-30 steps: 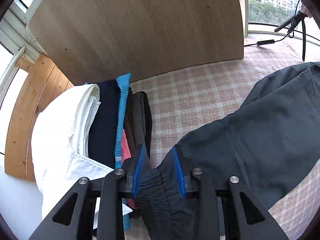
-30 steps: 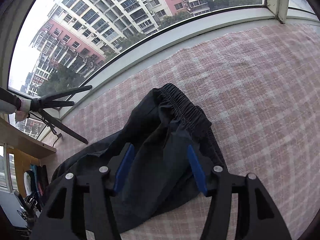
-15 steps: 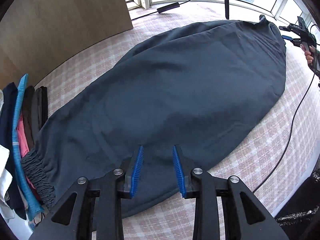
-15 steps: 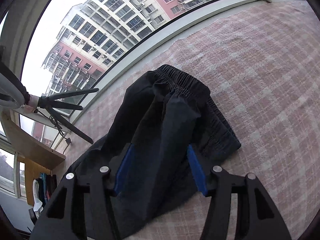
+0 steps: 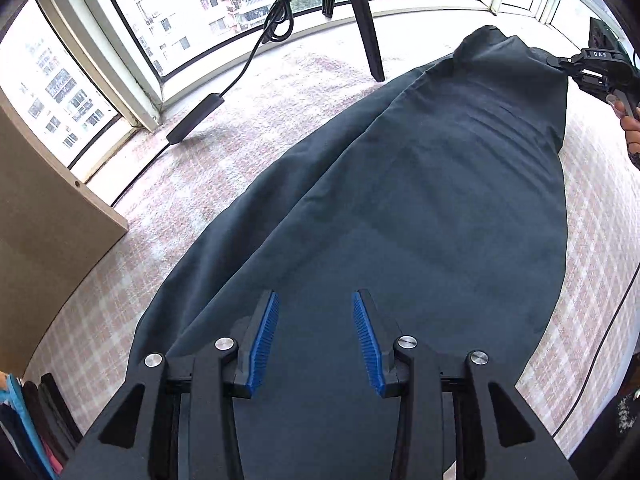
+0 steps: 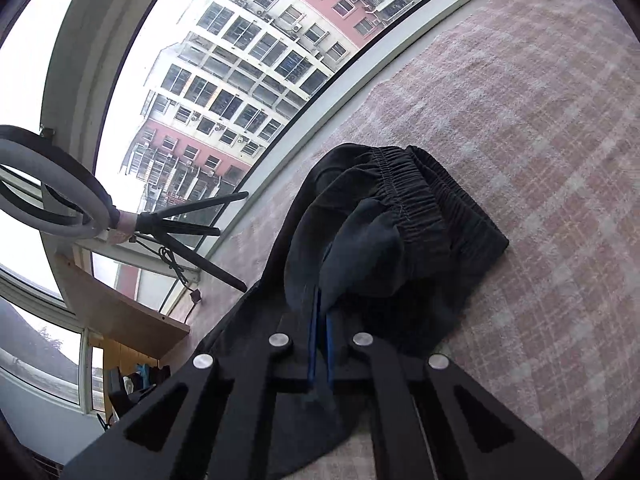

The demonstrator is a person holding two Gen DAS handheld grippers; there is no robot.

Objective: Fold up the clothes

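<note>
A pink-and-white checked cloth point(image 5: 248, 132) covers the whole work surface, which runs up to a curved bay of windows point(image 5: 132, 40) with tower blocks outside. A pale wooden board point(image 5: 44, 216) stands at the surface's left end, and a stack of folded clothes point(image 5: 28, 424) sits at the near left corner beside it.

The dark grey-blue fabric trousers point(image 5: 420, 208) lie stretched along the cloth, from the near edge to the far right corner.

The left wrist view shows them full length. A black tripod leg point(image 5: 366, 24) stands on the cloth near the window, and a black cable with an inline box point(image 5: 196, 118) trails across it. The left gripper point(image 5: 316, 340) hangs over the near end of the trousers, its blue pads apart and widening, fabric below them but not pinched. At the far right the right gripper point(image 5: 592, 70) meets the garment's far end, a hand point(image 5: 630, 120) behind it.

The right wrist view gives that end close up: a gathered elastic waistband point(image 6: 416, 196) heaped on the cloth, and the right gripper point(image 6: 320, 320) with its blue pads drawing together on a raised fold of the trousers point(image 6: 360, 256), nearly touching. Only this view shows a white ring light point(image 6: 60, 204) on its stand by the window.
</note>
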